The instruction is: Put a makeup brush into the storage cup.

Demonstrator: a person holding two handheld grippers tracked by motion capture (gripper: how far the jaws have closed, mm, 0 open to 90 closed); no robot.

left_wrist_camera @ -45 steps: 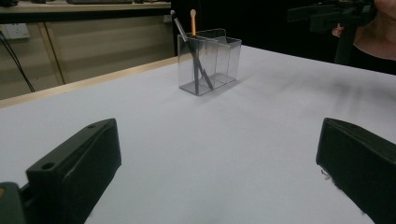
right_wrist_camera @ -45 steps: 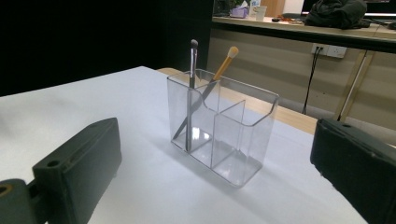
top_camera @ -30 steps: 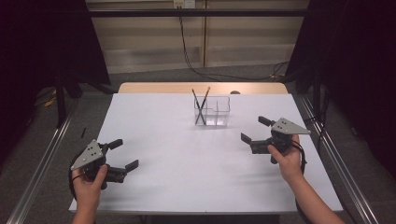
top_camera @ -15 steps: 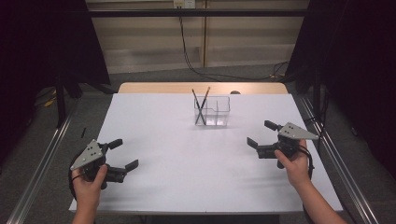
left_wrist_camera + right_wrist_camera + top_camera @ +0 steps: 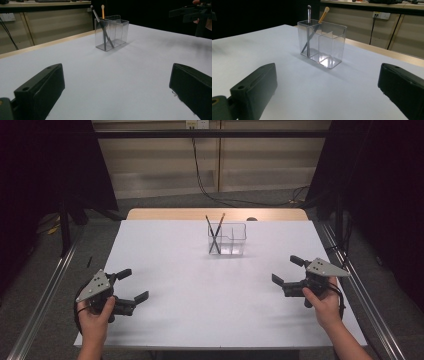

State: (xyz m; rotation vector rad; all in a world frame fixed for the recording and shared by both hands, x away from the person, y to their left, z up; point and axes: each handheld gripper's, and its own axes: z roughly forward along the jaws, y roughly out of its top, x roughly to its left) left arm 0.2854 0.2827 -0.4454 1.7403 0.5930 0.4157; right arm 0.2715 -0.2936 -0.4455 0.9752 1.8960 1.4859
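A clear plastic organizer box with two compartments stands at the far middle of the white table. Two makeup brushes lean crossed in its left compartment: one dark, one with a tan tip. My left gripper sits low at the near left, open and holding nothing, aimed toward the box. Over at the near right, my right gripper is also open with nothing between its jaws, and it faces the box. In the left gripper view the right gripper shows far off.
A wooden strip runs behind the table's far edge. Metal rails flank both sides of the table, with dark curtains beyond. Cables hang along the back wall.
My right gripper has drawn back toward the near edge and a little to the right, still open. The left gripper and the box have not moved.
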